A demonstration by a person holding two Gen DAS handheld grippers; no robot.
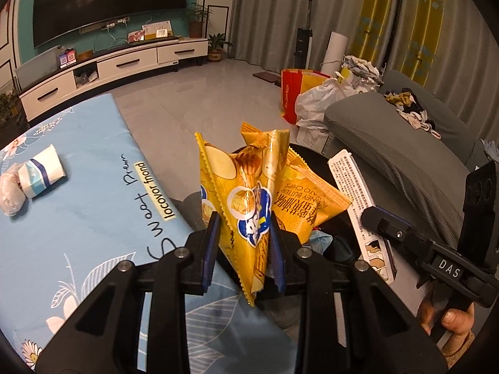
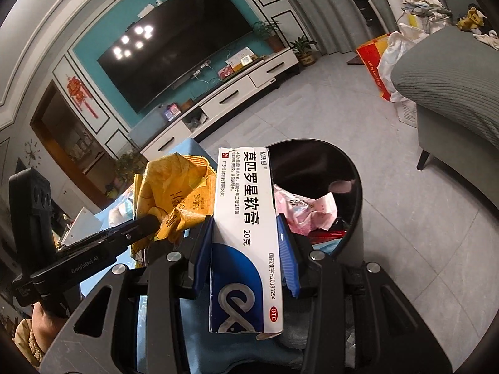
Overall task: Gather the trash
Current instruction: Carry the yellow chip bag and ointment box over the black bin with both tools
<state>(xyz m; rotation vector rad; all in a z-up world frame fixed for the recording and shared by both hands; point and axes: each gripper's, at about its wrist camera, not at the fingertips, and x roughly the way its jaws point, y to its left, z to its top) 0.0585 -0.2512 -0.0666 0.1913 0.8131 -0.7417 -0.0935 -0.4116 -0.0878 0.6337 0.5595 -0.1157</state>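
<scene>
Left gripper [image 1: 244,246]: clamped on a crumpled yellow chip bag [image 1: 249,199], blue pads pressing both sides.
Right gripper [image 2: 246,255]: clamped on a white-and-blue ointment box [image 2: 246,240], held lengthwise between the pads.
Chip bag: raised just above the near rim of the bin, beside the table edge.
Ointment box: raised over the bin's near rim, right of the chip bag.
Trash bin [image 2: 358,187]: black, round, open; pink and white wrappers [image 2: 312,212] inside.
Table [image 1: 87,205]: light blue floral cloth; tissue pack [image 1: 43,171] and clear plastic wad [image 1: 11,193] lying on it.
Sofa [image 1: 405,155]: grey, right of the bin.
</scene>
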